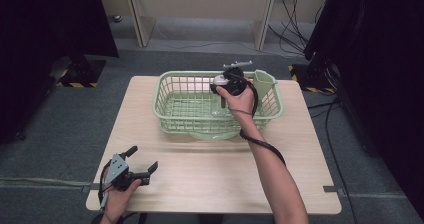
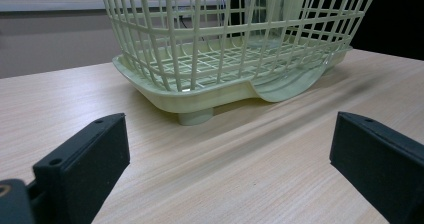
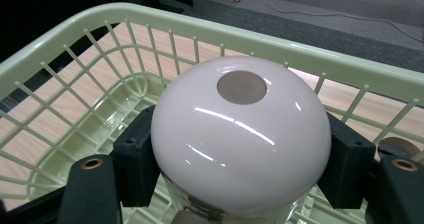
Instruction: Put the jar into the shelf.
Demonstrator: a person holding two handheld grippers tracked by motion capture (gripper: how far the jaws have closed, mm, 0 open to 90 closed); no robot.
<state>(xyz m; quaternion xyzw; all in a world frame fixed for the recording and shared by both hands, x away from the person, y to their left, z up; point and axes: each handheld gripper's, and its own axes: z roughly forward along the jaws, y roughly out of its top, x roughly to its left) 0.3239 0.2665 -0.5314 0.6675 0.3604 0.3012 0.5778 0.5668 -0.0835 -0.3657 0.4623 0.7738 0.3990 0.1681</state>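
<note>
My right hand-held gripper (image 1: 223,100) hangs over the right part of the green basket (image 1: 170,115), jaws pointing down into it. Its jaws are clenched on a white bulb (image 3: 240,134), one pad on each flank. In the right gripper view the bulb's round dome faces the camera and its narrower neck points away, toward the basket floor, so I judge the bulb's long axis to run along the jaws, roughly upright. The basket's lattice floor (image 3: 107,119) lies directly beyond the bulb; whether the bulb touches that floor I cannot tell, since the dome hides its lower end. The far rim (image 3: 310,49) crosses behind the dome, and a taller solid compartment (image 1: 264,80) stands at the basket's far right corner, just right of my hand.

My left hand-held gripper (image 1: 142,165) rests low at the near left of the bench (image 1: 200,184), well apart from the basket, jaws spread wide with nothing between them. In the left gripper view the basket (image 2: 210,59) stands ahead of those jaws.

The right hand is the nearer one; I judge the coming move a straight lowering along the bulb's axis.
</note>
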